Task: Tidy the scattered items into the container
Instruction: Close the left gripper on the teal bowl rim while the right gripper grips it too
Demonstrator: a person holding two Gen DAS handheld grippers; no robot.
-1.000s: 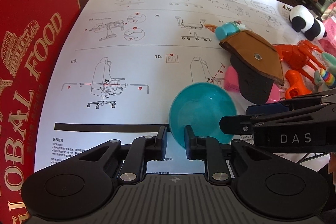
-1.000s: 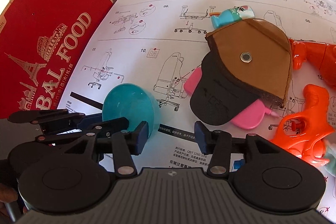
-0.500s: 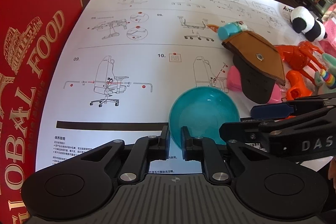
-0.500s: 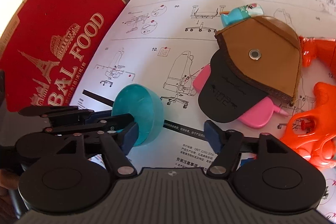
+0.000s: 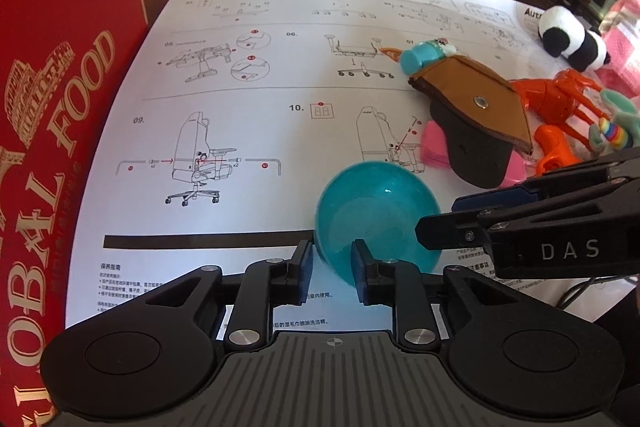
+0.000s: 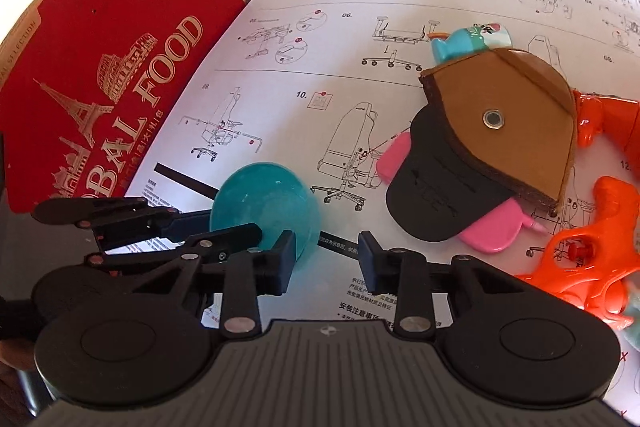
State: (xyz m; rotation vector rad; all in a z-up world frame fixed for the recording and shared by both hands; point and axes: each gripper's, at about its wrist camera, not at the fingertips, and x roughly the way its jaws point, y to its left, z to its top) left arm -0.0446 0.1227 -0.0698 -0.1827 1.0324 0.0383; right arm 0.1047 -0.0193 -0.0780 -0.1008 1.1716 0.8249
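A teal plastic bowl (image 5: 378,211) is tilted on its side on the white instruction sheet (image 5: 248,75). My left gripper (image 5: 331,263) is shut on the bowl's near rim; the bowl also shows in the right wrist view (image 6: 266,203). My right gripper (image 6: 326,261) is open and empty, just right of the bowl; it shows from the side in the left wrist view (image 5: 452,217). A tall red "GLOBAL FOOD" box (image 5: 52,99) stands at the left; it also shows in the right wrist view (image 6: 100,75).
To the right lie a brown and black pouch (image 6: 500,143) on a pink item (image 6: 486,231), a small teal bottle (image 6: 468,41), orange plastic toys (image 6: 592,259), a panda plush (image 5: 568,39) and a rainbow plush (image 5: 612,131).
My left gripper has closed on the bowl's rim and the bowl has tilted up slightly. My right gripper has opened wider and drawn a little away from the bowl.
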